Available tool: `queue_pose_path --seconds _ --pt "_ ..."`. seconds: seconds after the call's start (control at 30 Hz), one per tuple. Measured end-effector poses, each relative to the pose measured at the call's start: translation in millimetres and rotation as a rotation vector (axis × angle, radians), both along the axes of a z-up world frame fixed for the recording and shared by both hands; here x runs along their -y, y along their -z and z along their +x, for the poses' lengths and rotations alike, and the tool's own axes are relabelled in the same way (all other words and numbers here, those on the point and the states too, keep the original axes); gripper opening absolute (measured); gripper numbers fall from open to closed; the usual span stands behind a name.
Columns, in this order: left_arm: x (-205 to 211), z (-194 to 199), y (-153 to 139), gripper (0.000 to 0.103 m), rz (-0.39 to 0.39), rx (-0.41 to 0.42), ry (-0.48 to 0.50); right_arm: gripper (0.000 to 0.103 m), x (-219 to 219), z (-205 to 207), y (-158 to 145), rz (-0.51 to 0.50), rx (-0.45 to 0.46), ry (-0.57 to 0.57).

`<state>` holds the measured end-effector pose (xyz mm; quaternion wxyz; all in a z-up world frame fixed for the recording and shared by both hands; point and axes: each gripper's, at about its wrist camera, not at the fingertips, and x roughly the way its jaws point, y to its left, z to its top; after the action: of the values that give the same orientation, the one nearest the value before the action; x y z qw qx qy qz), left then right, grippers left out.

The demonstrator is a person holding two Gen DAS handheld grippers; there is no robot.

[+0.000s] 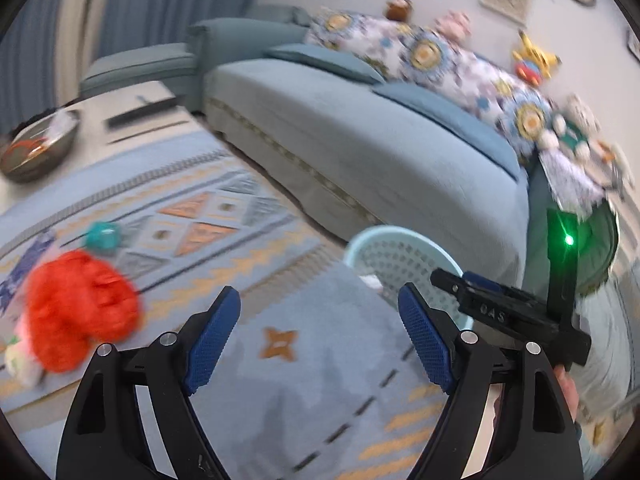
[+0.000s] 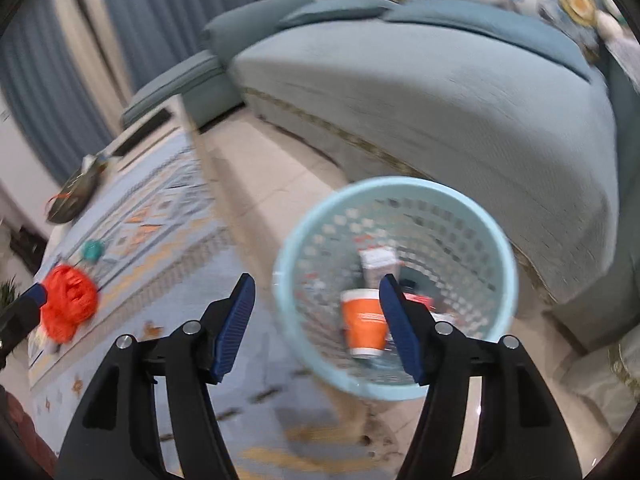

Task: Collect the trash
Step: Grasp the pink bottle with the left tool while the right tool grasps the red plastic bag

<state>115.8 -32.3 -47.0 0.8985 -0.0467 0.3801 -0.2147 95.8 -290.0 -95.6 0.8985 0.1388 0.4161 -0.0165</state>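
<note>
A light blue mesh waste basket (image 2: 496, 240) stands on the floor beside the table; it also shows in the left wrist view (image 1: 400, 252). Inside it lie an orange paper cup (image 2: 362, 320) and a white carton (image 2: 376, 262). My right gripper (image 2: 316, 324) is open and empty, above the basket's near rim. My left gripper (image 1: 320, 336) is open and empty over the patterned tablecloth (image 1: 312, 360). A crumpled red plastic bag (image 1: 80, 308) lies on the cloth to its left, with a small teal object (image 1: 102, 236) behind it; both show in the right wrist view, the bag (image 2: 68, 304) and the teal object (image 2: 92, 250).
A blue-grey sofa (image 1: 360, 136) with patterned cushions and soft toys runs behind the basket. A dark bowl (image 1: 38, 148) holding scraps sits at the table's far end. A black remote (image 1: 140, 110) lies near it. The right gripper's body (image 1: 512, 312) shows right of the left gripper.
</note>
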Motion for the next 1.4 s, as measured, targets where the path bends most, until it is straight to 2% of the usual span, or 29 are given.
queue_pose_path --seconds 0.27,0.33,0.4,0.5,0.6,0.73,0.8,0.93,1.07,1.1,1.13,1.23,1.4 --pt "-117.8 -2.6 -19.2 0.079 -0.098 0.039 -0.263 0.061 -130.1 14.8 -39.6 -0.068 0.105 -0.271" --pt "-147.1 -2.3 -18.5 0.079 -0.094 0.036 -0.324 0.061 -159.9 18.9 -44.4 -0.079 0.124 -0.334" --pt "-170.2 1.5 -21.6 0.078 -0.057 0.044 -0.37 0.061 -193.2 24.1 -46.9 -0.086 0.146 -0.401" --pt "-196.2 13.6 -21.9 0.078 0.005 0.025 -0.389 0.061 -235.4 33.2 -46.4 -0.05 0.151 -0.517" --pt "-221.3 32.0 -11.2 0.077 0.069 -0.025 -0.403 0.061 -275.7 47.7 -40.1 -0.07 0.145 -0.581" --pt "-251.6 36.2 11.4 0.07 0.011 -0.062 -0.43 0.061 -308.8 62.2 -23.7 -0.109 0.114 -0.623" --pt "-257.2 41.5 24.8 0.064 0.013 -0.099 -0.434 0.061 -318.5 67.2 -13.9 -0.118 0.098 -0.637" --pt "-255.2 50.9 41.9 0.064 0.027 -0.146 -0.419 0.064 -330.8 82.7 8.4 -0.142 0.054 -0.642" --pt "-248.2 52.9 43.9 0.064 0.093 -0.135 -0.406 0.064 -330.3 95.9 26.5 -0.096 -0.002 -0.646" --pt "-248.0 52.3 45.2 0.065 0.098 -0.138 -0.404 0.054 -329.1 96.6 27.8 -0.082 0.0 -0.65" --pt "-247.1 52.1 46.4 0.066 0.106 -0.141 -0.402 0.037 -328.2 96.4 28.6 -0.069 -0.001 -0.662" --pt "-243.9 52.3 51.0 0.066 0.119 -0.152 -0.394 0.029 -322.6 89.6 26.0 -0.101 0.021 -0.658" --pt "-240.0 57.0 61.2 0.068 0.137 -0.178 -0.395 0.028 -299.1 73.8 14.7 -0.151 0.079 -0.606"
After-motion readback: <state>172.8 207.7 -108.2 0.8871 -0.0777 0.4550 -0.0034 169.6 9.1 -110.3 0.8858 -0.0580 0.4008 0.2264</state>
